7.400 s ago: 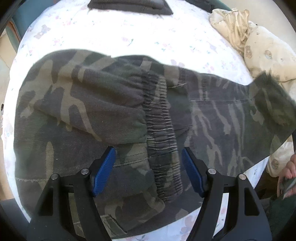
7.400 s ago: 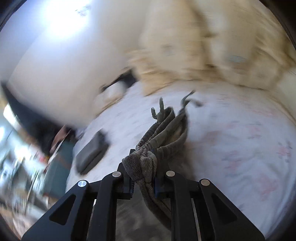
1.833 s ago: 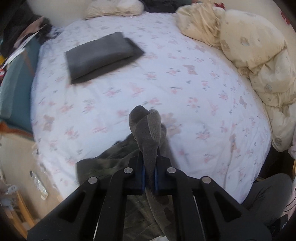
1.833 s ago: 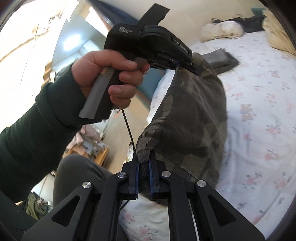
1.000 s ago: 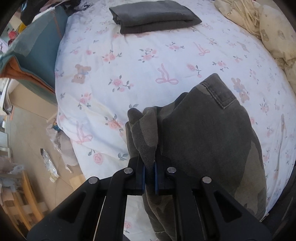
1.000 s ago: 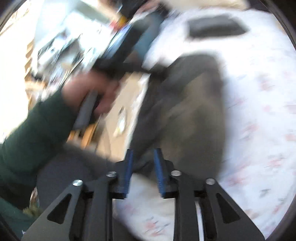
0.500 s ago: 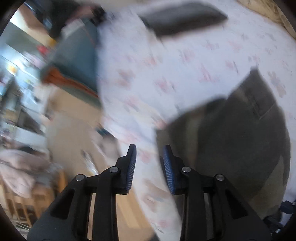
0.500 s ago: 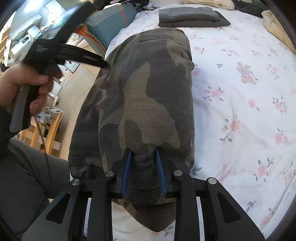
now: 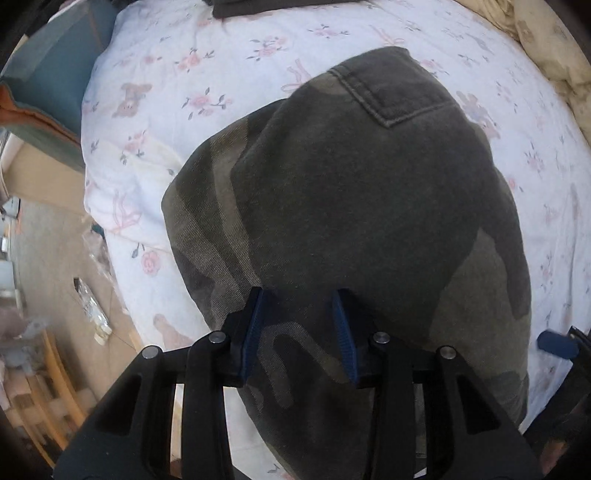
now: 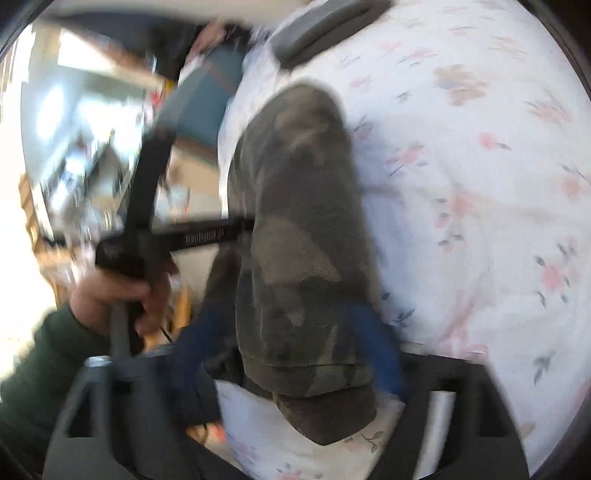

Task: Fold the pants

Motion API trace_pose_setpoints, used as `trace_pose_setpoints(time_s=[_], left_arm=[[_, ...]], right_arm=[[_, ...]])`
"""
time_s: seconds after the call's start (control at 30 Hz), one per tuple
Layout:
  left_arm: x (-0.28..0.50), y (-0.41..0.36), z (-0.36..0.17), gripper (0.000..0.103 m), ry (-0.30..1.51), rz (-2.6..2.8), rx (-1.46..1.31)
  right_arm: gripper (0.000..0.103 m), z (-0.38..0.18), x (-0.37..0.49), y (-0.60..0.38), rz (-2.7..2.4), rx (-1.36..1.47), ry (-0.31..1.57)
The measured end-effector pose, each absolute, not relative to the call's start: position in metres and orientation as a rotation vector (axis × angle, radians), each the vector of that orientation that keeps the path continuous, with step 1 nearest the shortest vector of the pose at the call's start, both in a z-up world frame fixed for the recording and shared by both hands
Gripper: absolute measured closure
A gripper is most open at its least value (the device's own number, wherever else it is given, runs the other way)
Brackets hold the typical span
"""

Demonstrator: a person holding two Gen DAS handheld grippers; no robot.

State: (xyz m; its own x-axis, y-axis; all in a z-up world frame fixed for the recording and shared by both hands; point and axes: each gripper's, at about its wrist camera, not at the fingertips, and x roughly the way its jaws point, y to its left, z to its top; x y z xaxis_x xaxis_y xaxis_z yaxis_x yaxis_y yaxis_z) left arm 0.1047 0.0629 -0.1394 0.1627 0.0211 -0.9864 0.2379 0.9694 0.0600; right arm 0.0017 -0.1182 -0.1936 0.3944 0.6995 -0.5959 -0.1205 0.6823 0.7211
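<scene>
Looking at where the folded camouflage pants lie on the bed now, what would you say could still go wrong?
The camouflage pants lie close to the edge of the flowered bedsheet, so the bundle might slip toward the floor.

Both grippers' jaws are opening with cloth between them: the left gripper or right gripper could snag fabric while pulling away and undo the fold.

The right wrist view is blurred, so whether the near hem lies flat is unclear.

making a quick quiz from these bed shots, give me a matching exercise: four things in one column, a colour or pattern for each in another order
Things:
1. pants
2. bedsheet
3. pads of the left tongs
4. folded item at the far edge of the bed

Looks:
a. blue
b. plain dark grey
c. camouflage
d. white with pink flowers

Pairs: 1-c, 2-d, 3-a, 4-b
</scene>
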Motion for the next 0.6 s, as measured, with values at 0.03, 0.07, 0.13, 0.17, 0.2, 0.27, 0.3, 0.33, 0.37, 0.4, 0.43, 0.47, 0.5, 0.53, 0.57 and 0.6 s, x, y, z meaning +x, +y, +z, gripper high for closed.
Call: trace_pose_setpoints(time_s=[0.03, 0.07, 0.13, 0.17, 0.2, 0.27, 0.3, 0.33, 0.37, 0.4, 0.43, 0.47, 0.5, 0.53, 0.57, 0.6], left_arm=[[0.105, 0.061, -0.139, 0.068, 1.403, -0.153, 0.227], [0.104, 0.06, -0.14, 0.068, 1.402, -0.152, 0.243], [0.105, 0.058, -0.141, 0.068, 1.403, -0.149, 0.254], [0.106, 0.057, -0.142, 0.068, 1.405, -0.148, 0.255], [0.105, 0.055, -0.141, 0.068, 1.406, -0.148, 0.255], [0.105, 0.053, -0.141, 0.068, 1.408, -0.15, 0.253], [0.105, 0.053, -0.141, 0.068, 1.408, -0.152, 0.254], [0.106, 0.053, -0.141, 0.068, 1.407, -0.155, 0.253], [0.107, 0.056, -0.142, 0.067, 1.407, -0.156, 0.251], [0.107, 0.056, -0.142, 0.067, 1.409, -0.161, 0.245], [0.108, 0.057, -0.143, 0.067, 1.411, -0.166, 0.238], [0.106, 0.059, -0.141, 0.067, 1.41, -0.167, 0.236], [0.106, 0.06, -0.141, 0.067, 1.408, -0.168, 0.237], [0.107, 0.062, -0.141, 0.067, 1.407, -0.171, 0.236], [0.107, 0.064, -0.141, 0.067, 1.408, -0.179, 0.226], [0.107, 0.065, -0.139, 0.067, 1.406, -0.185, 0.211]], right_arm=[[0.004, -0.195, -0.003, -0.126, 0.54, 0.681, 1.024], [0.003, -0.203, -0.004, -0.134, 0.513, 0.726, 1.024], [0.003, -0.23, -0.004, -0.138, 0.5, 0.833, 1.107], [0.003, -0.25, -0.002, -0.135, 0.514, 0.9, 1.169], [0.003, -0.263, 0.0, -0.131, 0.533, 0.943, 1.198], [0.003, -0.276, 0.001, -0.117, 0.6, 0.998, 1.202], [0.002, -0.274, 0.0, -0.11, 0.636, 1.0, 1.188], [0.002, -0.271, 0.001, -0.099, 0.679, 0.983, 1.182], [0.002, -0.268, -0.003, -0.091, 0.678, 0.938, 1.188], [0.002, -0.268, -0.001, -0.083, 0.673, 0.906, 1.189], [0.004, -0.269, 0.0, -0.079, 0.668, 0.887, 1.187], [0.016, -0.271, 0.002, -0.076, 0.645, 0.86, 1.186], [0.031, -0.272, 0.002, -0.077, 0.619, 0.852, 1.183], [0.039, -0.272, 0.001, -0.08, 0.595, 0.854, 1.181], [0.051, -0.269, -0.001, -0.085, 0.574, 0.843, 1.172], [0.06, -0.263, -0.003, -0.086, 0.575, 0.822, 1.164]])
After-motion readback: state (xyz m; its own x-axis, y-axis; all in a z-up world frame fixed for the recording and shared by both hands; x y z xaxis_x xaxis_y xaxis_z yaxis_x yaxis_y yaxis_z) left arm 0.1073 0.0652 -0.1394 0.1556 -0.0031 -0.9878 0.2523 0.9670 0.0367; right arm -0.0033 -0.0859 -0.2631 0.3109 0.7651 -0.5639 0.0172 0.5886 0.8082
